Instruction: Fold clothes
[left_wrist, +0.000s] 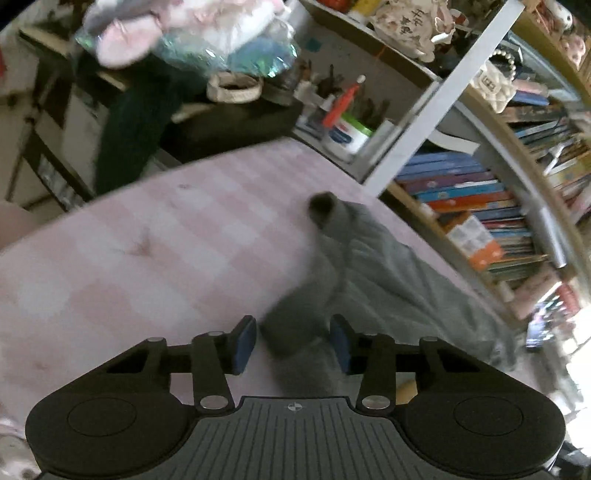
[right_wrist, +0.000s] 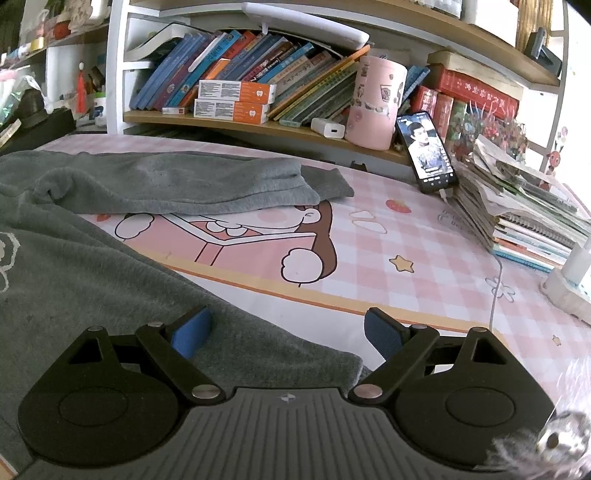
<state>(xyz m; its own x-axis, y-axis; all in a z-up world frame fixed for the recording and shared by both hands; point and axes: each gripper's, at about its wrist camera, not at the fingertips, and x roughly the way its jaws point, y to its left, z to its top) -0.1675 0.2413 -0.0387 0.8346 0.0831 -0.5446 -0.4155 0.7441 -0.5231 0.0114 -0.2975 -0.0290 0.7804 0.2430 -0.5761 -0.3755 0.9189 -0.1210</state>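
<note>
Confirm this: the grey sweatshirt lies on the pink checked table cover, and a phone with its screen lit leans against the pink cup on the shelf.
Not quite. The grey fabric sweatshirt does lie on the pink checked table cover, but the black phone with its lit screen stands on the table, leaning against the wooden shelf edge beside the pink cylindrical cup. The right wrist view shows it.

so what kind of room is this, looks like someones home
Most likely a home bedroom or study corner: a grey knit sweatshirt lies on a pink checked cartoon-print cover, beside wooden shelves crammed with colourful books, and a black smartphone leans against them.
</note>
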